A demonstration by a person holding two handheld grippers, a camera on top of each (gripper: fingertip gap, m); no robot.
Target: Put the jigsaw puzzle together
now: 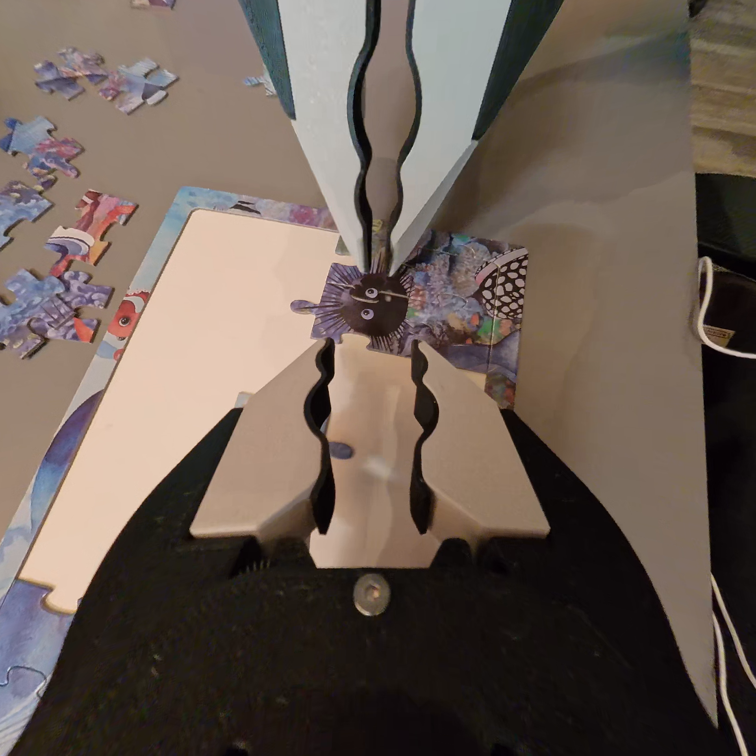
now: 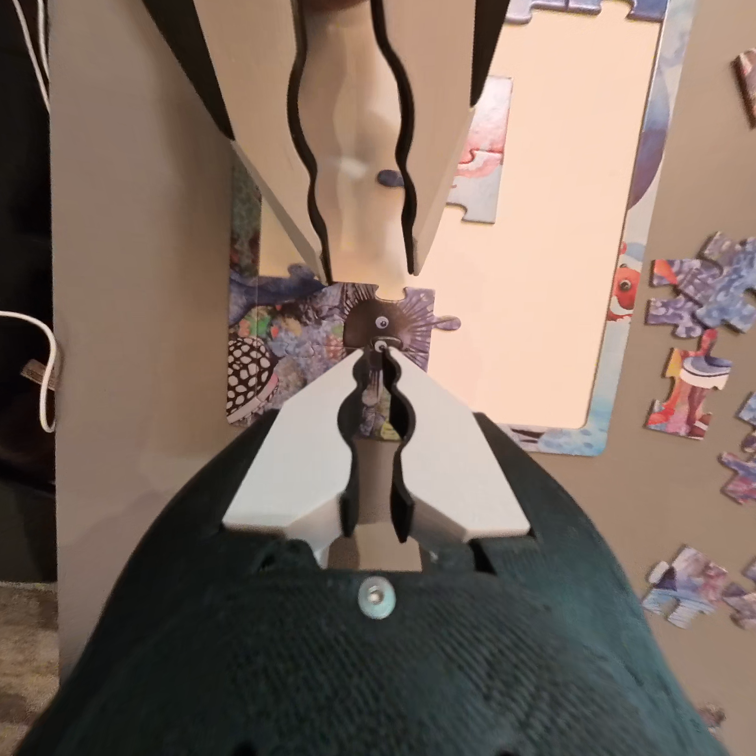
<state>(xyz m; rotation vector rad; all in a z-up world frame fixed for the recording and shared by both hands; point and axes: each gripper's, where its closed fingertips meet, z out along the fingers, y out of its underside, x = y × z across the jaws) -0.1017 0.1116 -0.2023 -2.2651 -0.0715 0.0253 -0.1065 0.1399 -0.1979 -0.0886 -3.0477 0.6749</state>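
Note:
The puzzle tray [image 1: 225, 327] lies on the grey table, its cream inside mostly bare; it also shows in the right wrist view [image 2: 511, 286]. A few joined pieces fill one corner, ending in a black sea urchin piece [image 1: 368, 315] [image 2: 397, 323]. My right gripper [image 2: 382, 352] is shut, its tips resting on the urchin piece; in the left wrist view the right gripper [image 1: 378, 266] comes in from the top. My left gripper [image 1: 370, 345] is open and empty, its tips at the opposite edge of that piece, and it also shows from above in the right wrist view [image 2: 370, 276].
Several loose pieces [image 1: 61, 311] [image 2: 703, 294] lie on the table beside the tray. More joined pieces [image 2: 478, 163] sit farther along the tray. A white cable [image 1: 703, 311] [image 2: 45, 368] hangs past the table edge close to the tray's corner. Less than 4 cm separates the two grippers' tips.

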